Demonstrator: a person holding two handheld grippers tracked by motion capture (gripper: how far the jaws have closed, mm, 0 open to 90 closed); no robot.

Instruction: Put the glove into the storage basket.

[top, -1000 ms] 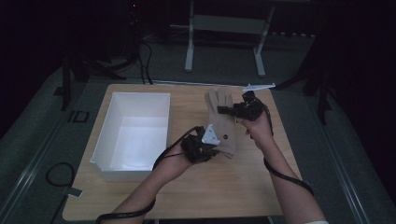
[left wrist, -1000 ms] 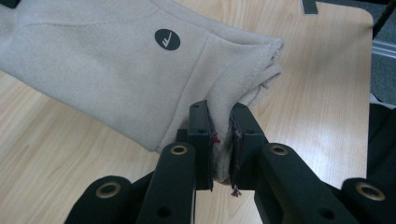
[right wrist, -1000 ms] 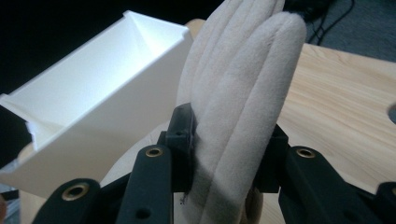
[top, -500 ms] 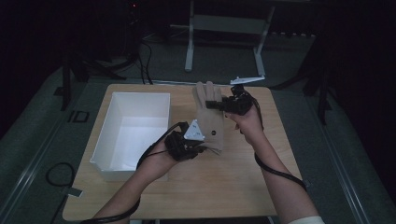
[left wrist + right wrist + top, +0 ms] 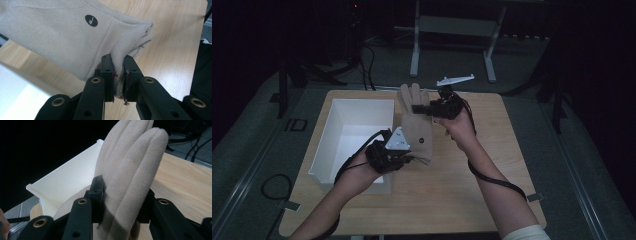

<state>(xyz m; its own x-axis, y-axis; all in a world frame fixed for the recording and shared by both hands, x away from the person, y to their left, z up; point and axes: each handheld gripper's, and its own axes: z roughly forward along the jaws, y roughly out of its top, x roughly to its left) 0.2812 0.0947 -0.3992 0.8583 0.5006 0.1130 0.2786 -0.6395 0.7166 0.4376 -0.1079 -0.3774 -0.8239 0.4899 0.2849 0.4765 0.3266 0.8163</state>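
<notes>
Glove [image 5: 416, 127] clamped between left gripper [image 5: 404, 156] and right gripper [image 5: 424, 108].

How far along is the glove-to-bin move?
Done: the glove is picked up, clear of the table. In hand: left tongs are shut on its cuff, right tongs are shut on its fingers, and it hangs stretched between them beside the bin. Left, probably: carry it over the bin, lower it, release.
</notes>
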